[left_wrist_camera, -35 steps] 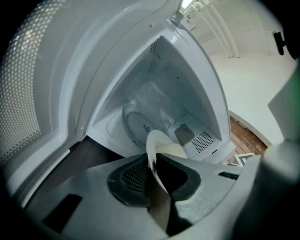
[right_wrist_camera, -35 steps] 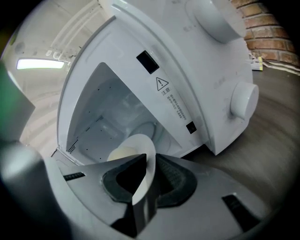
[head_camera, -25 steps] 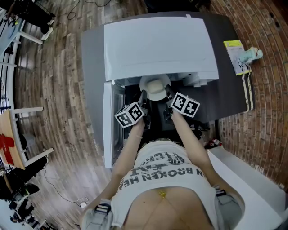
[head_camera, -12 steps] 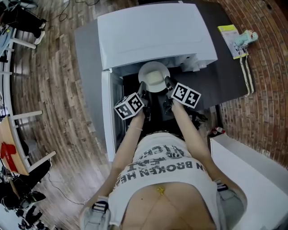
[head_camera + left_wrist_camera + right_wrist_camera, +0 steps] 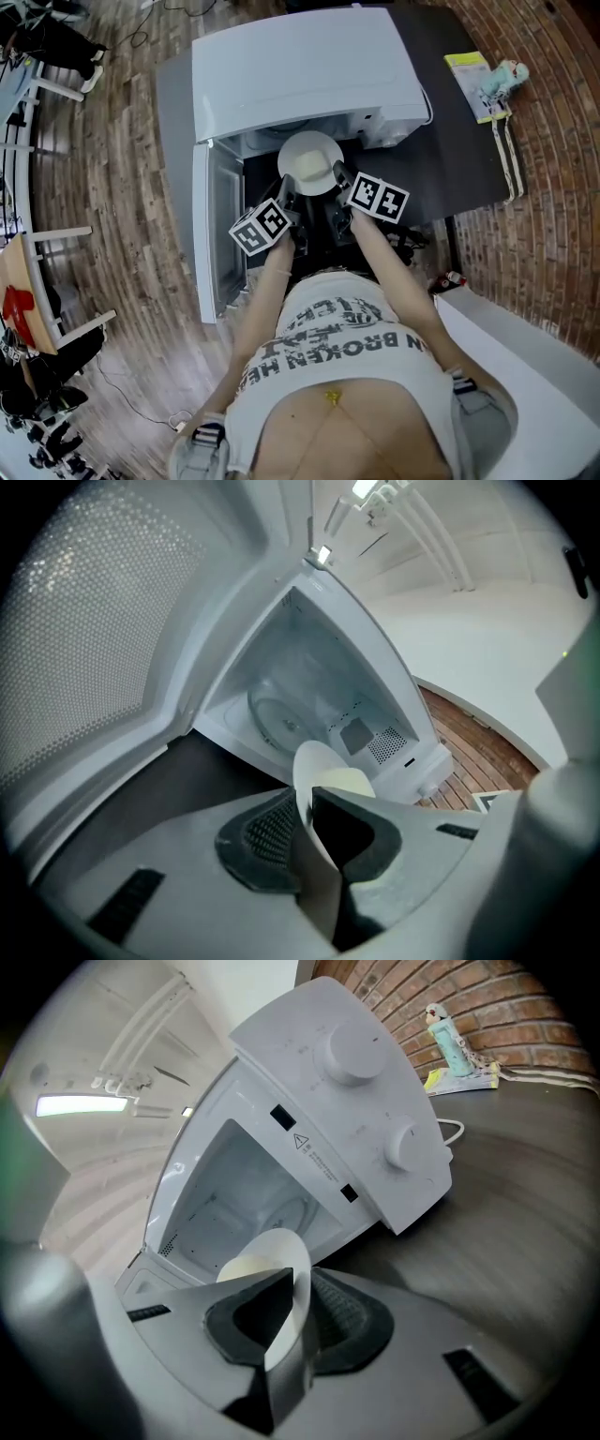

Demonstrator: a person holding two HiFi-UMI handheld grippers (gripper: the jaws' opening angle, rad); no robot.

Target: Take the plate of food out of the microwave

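The plate (image 5: 310, 161) hangs just outside the open microwave (image 5: 300, 75), over the dark desk (image 5: 459, 141); the left gripper (image 5: 292, 199) pinches its left rim, jaws narrow and closing on it; the right gripper (image 5: 339, 180) clamps the opposite rim likewise. The food (image 5: 349, 782) is pale yellow, perhaps something soft; it is hard to tell.
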